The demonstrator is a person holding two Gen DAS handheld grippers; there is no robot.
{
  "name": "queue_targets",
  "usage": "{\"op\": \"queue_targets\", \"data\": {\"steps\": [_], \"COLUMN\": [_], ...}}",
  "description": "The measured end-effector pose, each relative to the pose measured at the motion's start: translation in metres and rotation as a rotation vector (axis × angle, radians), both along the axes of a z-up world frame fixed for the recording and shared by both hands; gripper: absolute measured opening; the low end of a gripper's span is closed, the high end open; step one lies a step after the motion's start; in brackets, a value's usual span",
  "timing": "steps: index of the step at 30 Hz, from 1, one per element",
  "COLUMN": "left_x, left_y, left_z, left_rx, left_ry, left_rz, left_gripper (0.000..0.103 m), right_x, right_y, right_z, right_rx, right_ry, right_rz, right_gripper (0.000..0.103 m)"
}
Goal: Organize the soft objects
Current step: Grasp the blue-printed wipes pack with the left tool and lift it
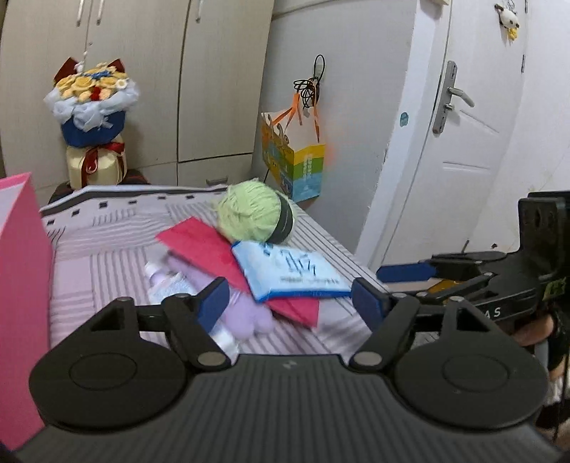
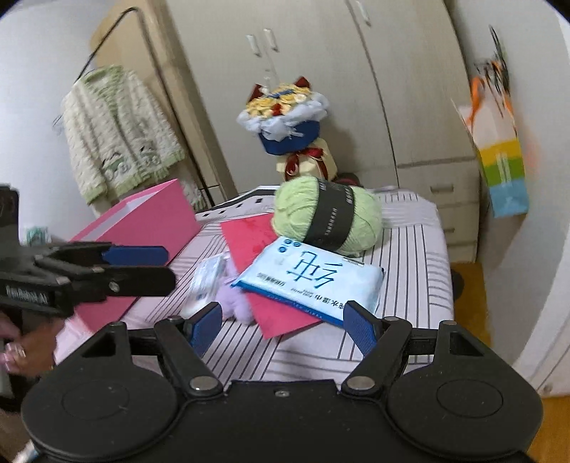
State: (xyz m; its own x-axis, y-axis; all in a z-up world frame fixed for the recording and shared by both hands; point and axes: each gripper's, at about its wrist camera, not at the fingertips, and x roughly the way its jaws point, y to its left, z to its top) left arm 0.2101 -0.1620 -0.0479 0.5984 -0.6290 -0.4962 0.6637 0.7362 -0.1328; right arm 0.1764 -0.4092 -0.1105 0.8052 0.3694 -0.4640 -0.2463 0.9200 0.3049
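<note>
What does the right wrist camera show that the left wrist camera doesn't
Only the right wrist view shows a green-and-white knitted cardigan hanging on a rack, and a hand at the lower left. Only the left wrist view shows a white door with a metal handle and a small plush toy hung on it. Both show the green yarn ball, blue tissue pack, red envelope, pink box, bouquet and hanging paper bag. Each also sees the other gripper, open.
</note>
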Motion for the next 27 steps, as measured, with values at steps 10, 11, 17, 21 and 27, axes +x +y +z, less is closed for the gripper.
{"op": "queue_targets", "data": {"steps": [10, 11, 17, 21, 27], "left_x": [0.050, 0.054, 0.067, 0.069, 0.070], "left_y": [-0.037, -0.039, -0.047, -0.045, -0.049], "left_z": [-0.015, -0.018, -0.033, -0.034, -0.037], "left_rx": [-0.005, 0.002, 0.042, 0.036, 0.036], "left_ry": [0.054, 0.068, 0.103, 0.137, 0.186], "left_rz": [0.049, 0.065, 0.111, 0.108, 0.093], "left_gripper": [0.055, 0.055, 0.050, 0.046, 0.041], "right_x": [0.048, 0.051, 0.062, 0.063, 0.064], "right_y": [-0.014, -0.016, -0.020, -0.020, -0.016], "right_z": [-0.025, -0.027, -0.038, -0.039, -0.040], "right_rx": [0.081, 0.091, 0.098, 0.098, 0.079], "right_ry": [0.096, 0.104, 0.135, 0.122, 0.106], "right_rz": [-0.088, -0.091, -0.102, -0.089, -0.067], "right_gripper": [0.079, 0.079, 0.082, 0.087, 0.089]}}
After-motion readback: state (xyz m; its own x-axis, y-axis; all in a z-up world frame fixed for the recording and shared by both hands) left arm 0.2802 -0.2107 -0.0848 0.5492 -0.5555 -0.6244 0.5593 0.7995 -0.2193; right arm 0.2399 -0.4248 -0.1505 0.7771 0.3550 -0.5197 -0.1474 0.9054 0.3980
